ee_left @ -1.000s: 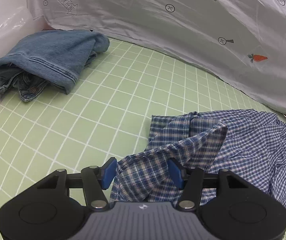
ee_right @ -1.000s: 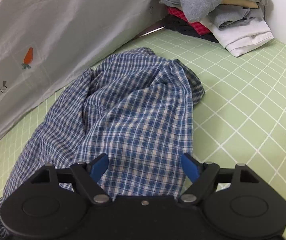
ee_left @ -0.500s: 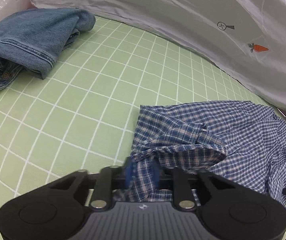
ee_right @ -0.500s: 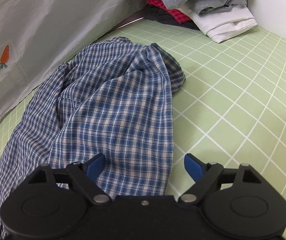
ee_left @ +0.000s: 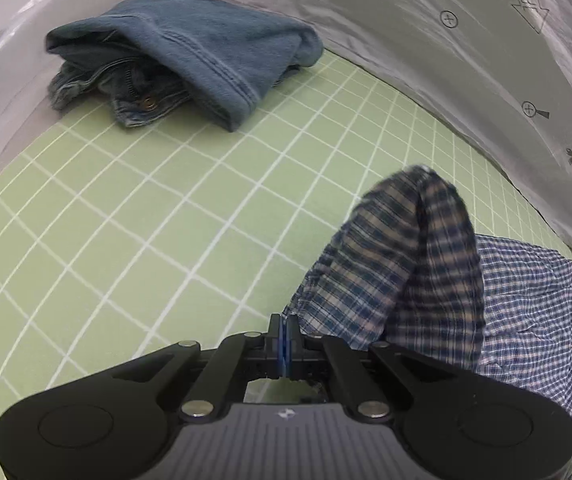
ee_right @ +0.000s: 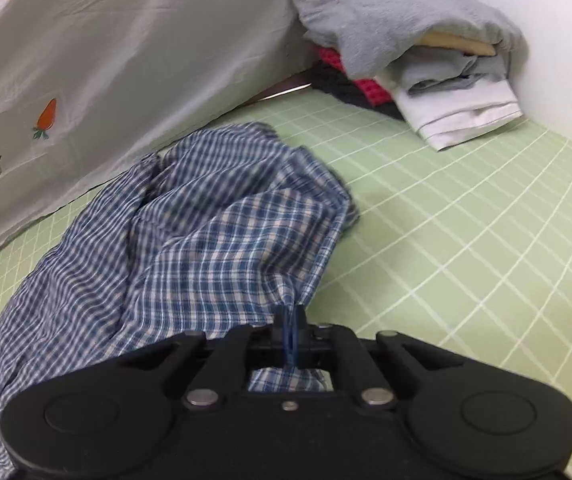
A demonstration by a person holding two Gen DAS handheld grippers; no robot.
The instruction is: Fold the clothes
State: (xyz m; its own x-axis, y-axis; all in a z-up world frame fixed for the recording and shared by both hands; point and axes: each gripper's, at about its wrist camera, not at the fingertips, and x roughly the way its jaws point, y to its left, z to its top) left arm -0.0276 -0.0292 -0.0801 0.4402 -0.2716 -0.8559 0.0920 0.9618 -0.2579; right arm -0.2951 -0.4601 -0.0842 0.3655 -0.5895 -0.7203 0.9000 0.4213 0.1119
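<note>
A blue-and-white plaid shirt [ee_left: 505,312] lies crumpled on the green grid mat [ee_left: 134,216]. My left gripper [ee_left: 284,330] is shut on the shirt's near edge, and the cloth rises in a raised fold to its right. In the right wrist view the same plaid shirt [ee_right: 206,240] spreads to the left and ahead. My right gripper [ee_right: 289,328] is shut on its near edge, with cloth showing between the closed blue pads.
Folded blue jeans [ee_left: 182,56] lie at the far left corner. A pile of grey, white, red and dark clothes [ee_right: 417,48] sits at the far right corner. A grey sheet with a carrot print [ee_right: 86,60] hangs along the back. White walls bound both sides.
Both grippers have closed on the shirt: the left closed half a second ago, the right was open then and is shut now. The left side of the shirt has lifted into a raised fold.
</note>
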